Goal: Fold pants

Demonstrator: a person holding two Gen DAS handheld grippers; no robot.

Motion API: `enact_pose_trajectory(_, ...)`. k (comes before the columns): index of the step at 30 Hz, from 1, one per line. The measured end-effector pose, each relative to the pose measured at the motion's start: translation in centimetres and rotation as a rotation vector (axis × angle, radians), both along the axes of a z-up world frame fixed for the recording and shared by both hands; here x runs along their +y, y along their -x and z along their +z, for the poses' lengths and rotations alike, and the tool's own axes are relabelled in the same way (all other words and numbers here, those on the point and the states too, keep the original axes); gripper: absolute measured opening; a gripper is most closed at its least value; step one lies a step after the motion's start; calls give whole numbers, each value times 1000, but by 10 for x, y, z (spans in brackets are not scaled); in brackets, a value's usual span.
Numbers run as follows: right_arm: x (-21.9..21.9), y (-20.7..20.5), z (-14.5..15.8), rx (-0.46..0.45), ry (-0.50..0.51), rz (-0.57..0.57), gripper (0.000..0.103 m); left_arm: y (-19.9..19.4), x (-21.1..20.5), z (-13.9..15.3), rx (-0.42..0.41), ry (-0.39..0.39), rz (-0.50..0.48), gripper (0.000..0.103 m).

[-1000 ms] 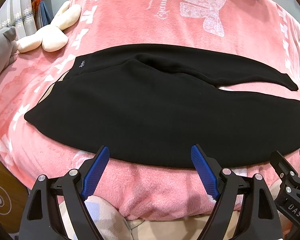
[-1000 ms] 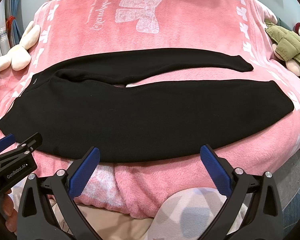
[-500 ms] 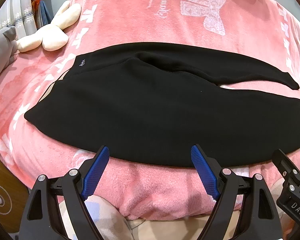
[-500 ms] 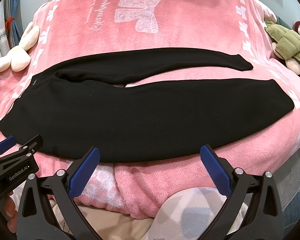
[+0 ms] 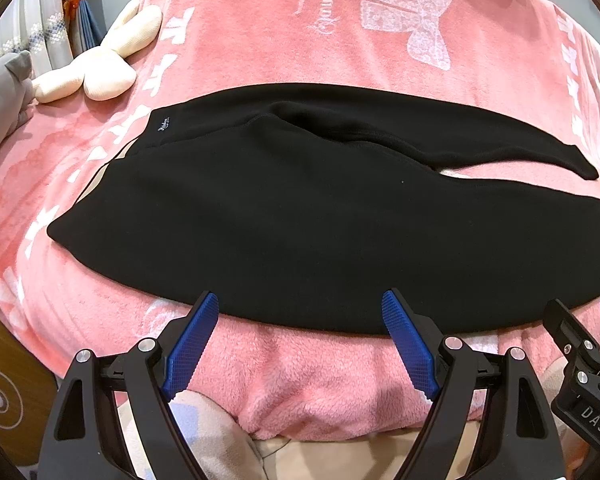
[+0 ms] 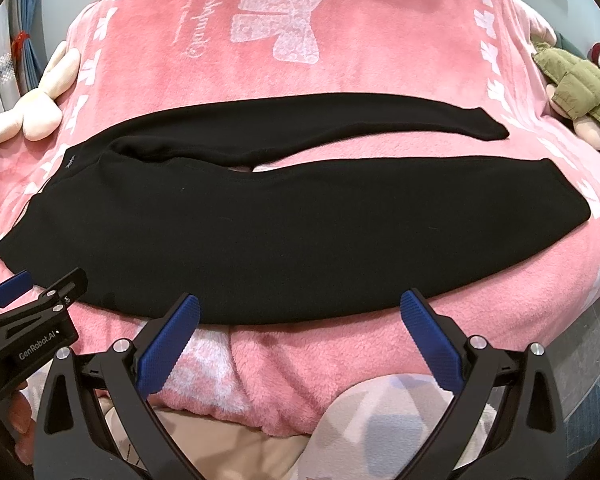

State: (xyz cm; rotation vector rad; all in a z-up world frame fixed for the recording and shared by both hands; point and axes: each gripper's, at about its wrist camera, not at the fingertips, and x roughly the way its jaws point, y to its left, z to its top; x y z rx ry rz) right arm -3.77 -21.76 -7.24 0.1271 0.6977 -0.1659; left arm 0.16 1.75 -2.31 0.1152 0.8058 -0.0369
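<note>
Black fleece pants (image 6: 284, 224) lie sideways across the pink blanket (image 6: 300, 360), waistband toward the left, the two legs running off to the right and split apart, so no fold looks made yet. The near leg is broad and flat; the far leg (image 6: 340, 124) is narrower, with its cuff short of the near one.

Both tools hover just this side of the near hem, touching nothing. The left gripper (image 5: 300, 312) has its jaws spread wide near the hip end — the right gripper (image 6: 300, 310) is likewise wide open over the middle of the near leg.

The likely first step is to bring one leg over the other. To do it well, I would bite the near edge at two well-separated spots, one close to the waistband corner (image 5: 56, 232) and one out toward the cuff (image 6: 572, 208), which means the right tool should travel further right before closing. Pinch both layers of the leg, not just the top skin, lift only enough to clear the plush, and carry the two hands across together — uneven travel would twist the seam. Land edge on edge with the far leg
</note>
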Motion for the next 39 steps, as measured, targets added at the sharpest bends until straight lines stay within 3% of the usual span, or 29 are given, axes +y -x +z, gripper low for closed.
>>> enact_pose_trajectory(3,-21,-4,9,-10,-87,28,98,-2,4,5,-15,36,-29,82)
enact_pose_trajectory(6,-50,-15,24,-30,-60,15,98,-11,20,18,-32,112,-60,86)
enact_pose_trajectory(10,-139,-61,41,-41,-13,-25,98,-44,50,35,-37,227,-65,86)
enact_pose_trajectory(15,-251,-151,47,2,21,-90,97,-119,88,49,-49,249,3,86)
enact_pose_trajectory(21,-344,-245,36,28,-83,-140,94,-232,148,52,-75,213,141,86)
enact_pose_trajectory(24,-369,-277,23,53,-128,-181,94,-294,182,44,-42,160,245,86)
enact_pose_trajectory(27,-385,-301,9,79,-169,-216,95,-349,219,30,25,204,347,85)
enact_pose_trajectory(30,-379,-318,6,90,-116,-221,95,-381,236,19,64,233,390,85)
enact_pose_trajectory(31,-375,-321,5,99,-101,-211,92,-392,240,13,94,237,401,85)
enact_pose_trajectory(32,-369,-323,5,102,-89,-182,71,-400,244,7,119,252,414,84)
enact_pose_trajectory(34,-360,-325,1,121,-90,-153,47,-409,250,-3,153,309,430,65)
enact_pose_trajectory(35,-355,-324,2,115,-75,-150,25,-410,251,-4,158,310,455,62)
enact_pose_trajectory(36,-351,-321,3,107,-79,-132,8,-408,249,-2,151,297,453,40)
enact_pose_trajectory(37,-349,-316,5,94,-113,-124,7,-407,246,0,153,282,433,27)
enact_pose_trajectory(39,-343,-302,15,38,-110,-114,6,-391,240,14,134,278,372,20)
